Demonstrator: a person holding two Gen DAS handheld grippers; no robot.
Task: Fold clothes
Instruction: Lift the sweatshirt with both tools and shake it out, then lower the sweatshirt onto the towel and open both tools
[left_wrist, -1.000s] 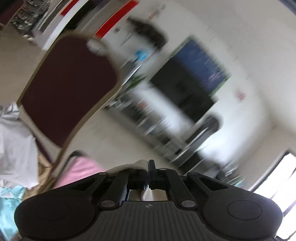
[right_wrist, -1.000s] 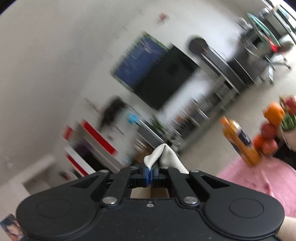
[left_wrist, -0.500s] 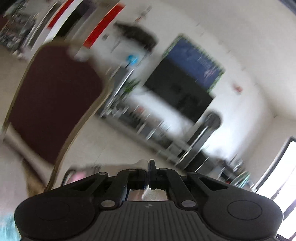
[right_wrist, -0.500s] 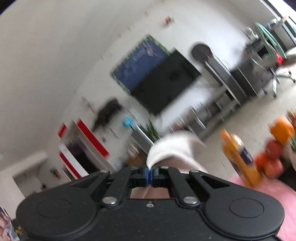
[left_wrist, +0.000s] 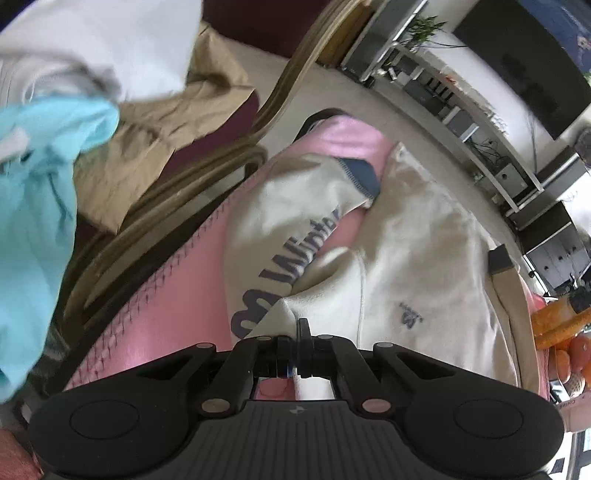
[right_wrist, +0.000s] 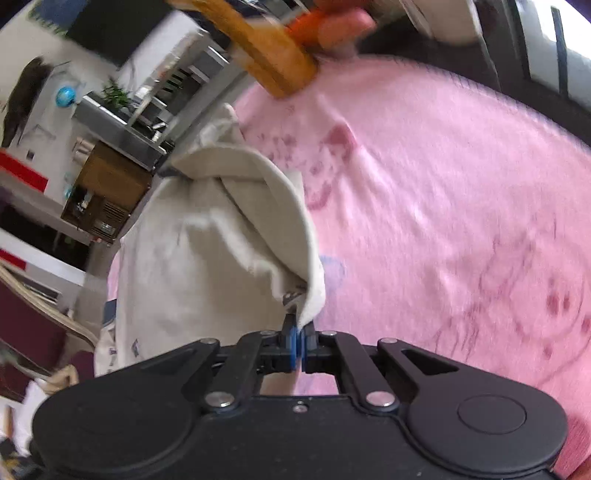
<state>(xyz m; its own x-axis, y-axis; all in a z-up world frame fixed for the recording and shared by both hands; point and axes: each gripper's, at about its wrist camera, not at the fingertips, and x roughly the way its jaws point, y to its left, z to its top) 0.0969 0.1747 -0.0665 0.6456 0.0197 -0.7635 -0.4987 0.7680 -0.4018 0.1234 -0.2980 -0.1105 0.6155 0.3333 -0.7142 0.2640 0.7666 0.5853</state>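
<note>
A cream sweatshirt (left_wrist: 406, 258) with blue "Winter" lettering lies spread on the pink blanket (left_wrist: 166, 306) that covers the table. My left gripper (left_wrist: 297, 332) is shut on an edge of the sweatshirt near the lettering. In the right wrist view the same sweatshirt (right_wrist: 192, 258) hangs in folds over the pink blanket (right_wrist: 461, 221), and my right gripper (right_wrist: 299, 332) is shut on its edge low over the blanket.
A dark red chair (left_wrist: 229, 122) at the left holds a pile of clothes: tan (left_wrist: 147, 140), light blue (left_wrist: 37, 184) and white (left_wrist: 110, 44). An orange bottle (right_wrist: 269, 62) and oranges (left_wrist: 569, 350) stand at the far right of the table.
Both grippers have swung down from facing the room to facing the table, still shut on the sweatshirt. The sweatshirt now lies on the pink blanket.
</note>
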